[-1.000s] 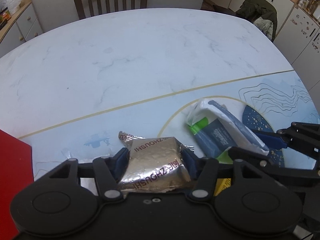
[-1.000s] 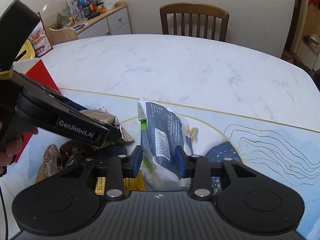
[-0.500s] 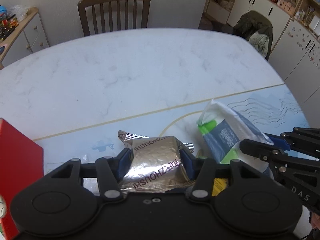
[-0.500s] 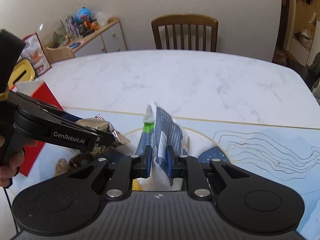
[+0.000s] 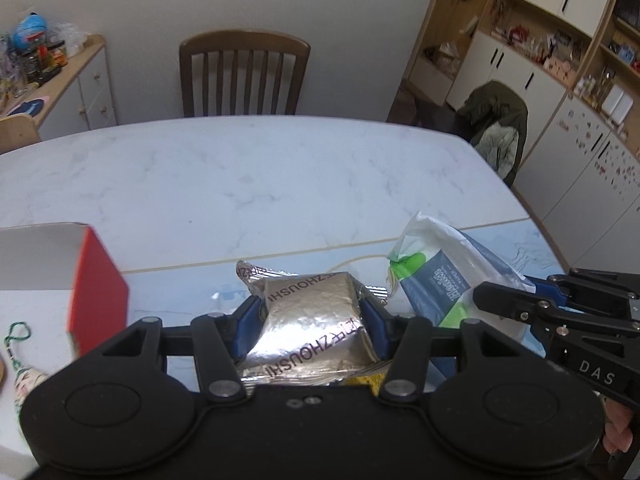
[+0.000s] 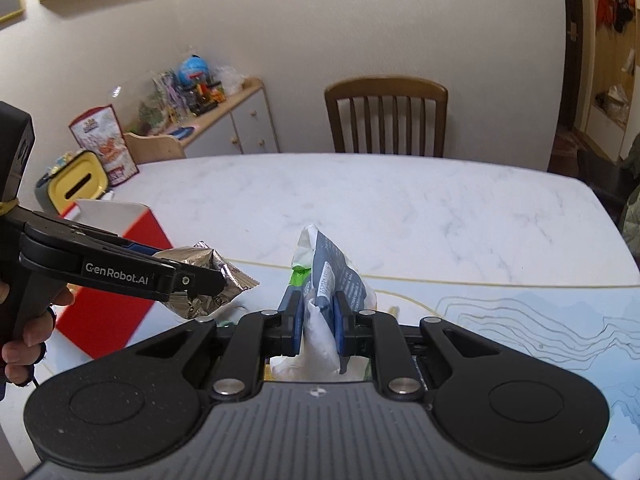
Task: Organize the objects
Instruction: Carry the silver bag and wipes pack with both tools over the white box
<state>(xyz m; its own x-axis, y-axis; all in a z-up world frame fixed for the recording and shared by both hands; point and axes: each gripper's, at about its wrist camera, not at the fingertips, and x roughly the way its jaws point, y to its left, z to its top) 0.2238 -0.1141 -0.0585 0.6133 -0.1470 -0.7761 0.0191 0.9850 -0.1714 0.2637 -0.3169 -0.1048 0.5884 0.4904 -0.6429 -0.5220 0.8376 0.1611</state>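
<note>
My left gripper (image 5: pixel 312 312) is shut on a silver foil packet (image 5: pixel 308 320) with dark lettering, held above the table. In the right wrist view that foil packet (image 6: pixel 200 280) shows at the left, between the left gripper's fingers (image 6: pixel 200 276). My right gripper (image 6: pixel 318 312) is shut on a blue, white and green plastic packet (image 6: pixel 328 268), squeezed thin between the blue pads and lifted off the mat. The left wrist view has that same plastic packet (image 5: pixel 436 276) at the right, with the right gripper's fingers (image 5: pixel 520 300) around it.
A red box (image 5: pixel 96 288) with an open white top stands at the left on the marble table (image 5: pixel 240 184). A patterned blue mat (image 6: pixel 520 320) covers the near part. A yellow item (image 5: pixel 366 380) lies under the foil packet. A wooden chair (image 5: pixel 244 76) stands behind the table.
Both grippers have risen with their packets. The right gripper's jaws have closed tighter on the plastic packet, crumpling it. The red box has come further into view.
</note>
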